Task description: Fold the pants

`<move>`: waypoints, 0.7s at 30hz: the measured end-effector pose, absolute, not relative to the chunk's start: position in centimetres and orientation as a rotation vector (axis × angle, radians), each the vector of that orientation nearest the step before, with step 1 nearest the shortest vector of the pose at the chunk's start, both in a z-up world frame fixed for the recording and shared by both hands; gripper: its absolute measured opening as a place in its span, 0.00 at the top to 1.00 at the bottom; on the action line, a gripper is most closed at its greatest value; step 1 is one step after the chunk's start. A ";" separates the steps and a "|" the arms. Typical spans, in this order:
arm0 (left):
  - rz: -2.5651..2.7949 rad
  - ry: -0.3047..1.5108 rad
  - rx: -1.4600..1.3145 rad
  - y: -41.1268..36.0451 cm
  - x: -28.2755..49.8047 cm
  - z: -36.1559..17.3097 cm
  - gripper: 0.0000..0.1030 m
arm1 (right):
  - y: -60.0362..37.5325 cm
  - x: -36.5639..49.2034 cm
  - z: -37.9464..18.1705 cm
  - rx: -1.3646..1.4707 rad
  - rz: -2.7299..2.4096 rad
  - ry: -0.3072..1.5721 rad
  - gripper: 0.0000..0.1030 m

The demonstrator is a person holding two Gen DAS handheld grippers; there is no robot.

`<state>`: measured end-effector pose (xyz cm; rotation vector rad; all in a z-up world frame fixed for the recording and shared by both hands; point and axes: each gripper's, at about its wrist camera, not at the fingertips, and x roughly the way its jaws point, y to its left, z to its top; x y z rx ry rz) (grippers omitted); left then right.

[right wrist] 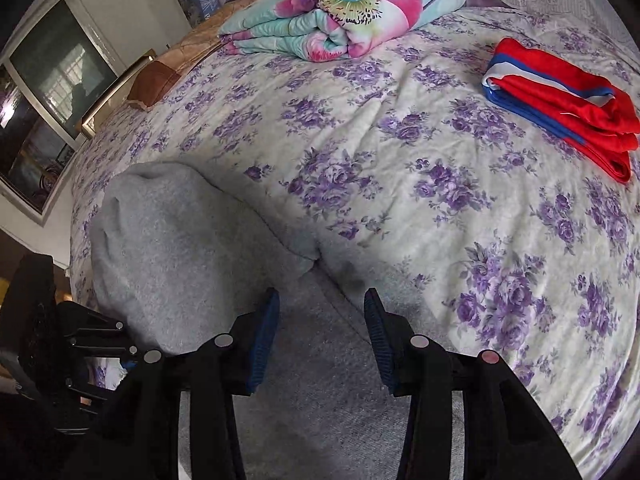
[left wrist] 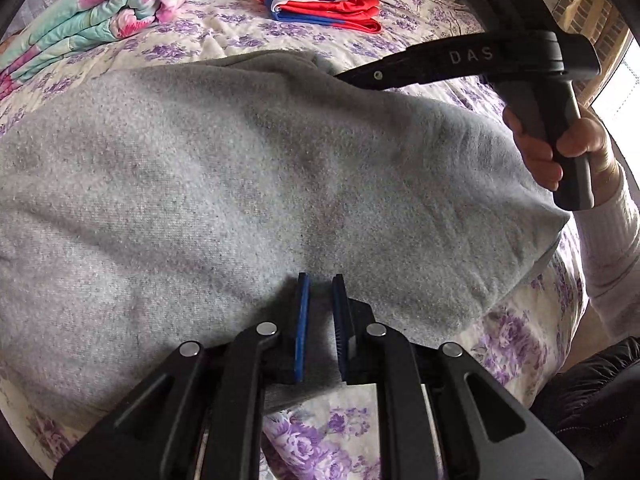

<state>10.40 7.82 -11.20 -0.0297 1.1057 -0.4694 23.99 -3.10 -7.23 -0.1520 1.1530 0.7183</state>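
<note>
Grey fleece pants (left wrist: 240, 184) lie spread on the bed's floral quilt (left wrist: 224, 36). My left gripper (left wrist: 321, 280) is shut on the pants' near edge, with grey cloth pinched between its blue pads. My right gripper (right wrist: 322, 296) is open above the pants (right wrist: 180, 248), its jaws wide apart with grey cloth under them, near a folded-over edge. In the left wrist view the right gripper (left wrist: 340, 76) reaches over the pants' far right edge, held by a hand (left wrist: 560, 148); its jaws are hard to see there.
A folded red, white and blue garment (left wrist: 324, 6) (right wrist: 560, 100) lies further back on the quilt (right wrist: 400, 152). A rolled floral comforter (left wrist: 100, 12) (right wrist: 344, 12) sits at the far side. A window (right wrist: 52, 92) is to the left.
</note>
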 end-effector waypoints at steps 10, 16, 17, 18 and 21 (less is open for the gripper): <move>-0.451 1.092 -0.016 7.6 10.2 -11.3 0.88 | -2.2 25.3 -8.1 -0.031 0.834 1.186 0.63; -0.446 1.081 -0.016 7.7 9.6 -11.3 0.88 | -0.8 25.2 -9.0 -0.076 0.787 1.179 0.90; -0.447 1.081 -0.016 7.7 9.6 -11.2 0.88 | -0.8 25.4 -8.1 -0.088 0.764 1.153 0.90; -0.447 1.081 -0.015 7.7 9.5 -11.2 0.88 | -0.9 25.9 -6.9 -0.101 0.739 1.124 0.91; -0.439 1.072 -0.003 7.5 9.4 -11.1 0.88 | -0.3 28.6 -5.4 -0.117 0.727 1.146 0.92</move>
